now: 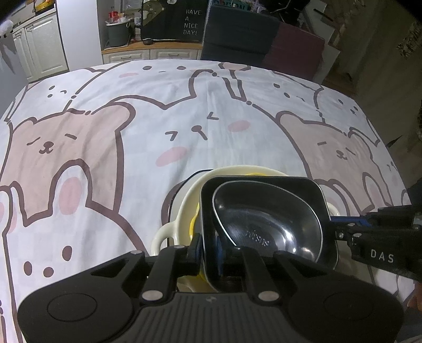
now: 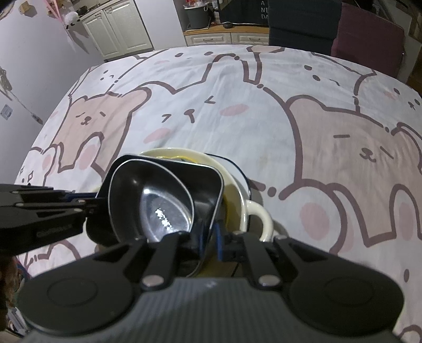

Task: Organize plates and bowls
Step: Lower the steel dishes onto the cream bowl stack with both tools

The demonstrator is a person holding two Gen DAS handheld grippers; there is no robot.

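Across the table a tablecloth printed with bears and rabbits is spread flat, with cabinets and a dark sign seen beyond the far edge. Near the front edge a stack of dishes is set: a cream bowl with side handles at the bottom, a yellow piece only glimpsed inside it, then a black square dish, and a metal bowl nested in that dish. What lies under the cream bowl is shown only as a dark-rimmed edge, so it cannot be identified. The black square dish is tilted, not seated level in the cream bowl. Left gripper is clamped on the dish's near left wall, pads pressed on both faces. Right gripper is clenched on the opposite wall of the same dish; its fingers are also seen at the right of the left wrist view.
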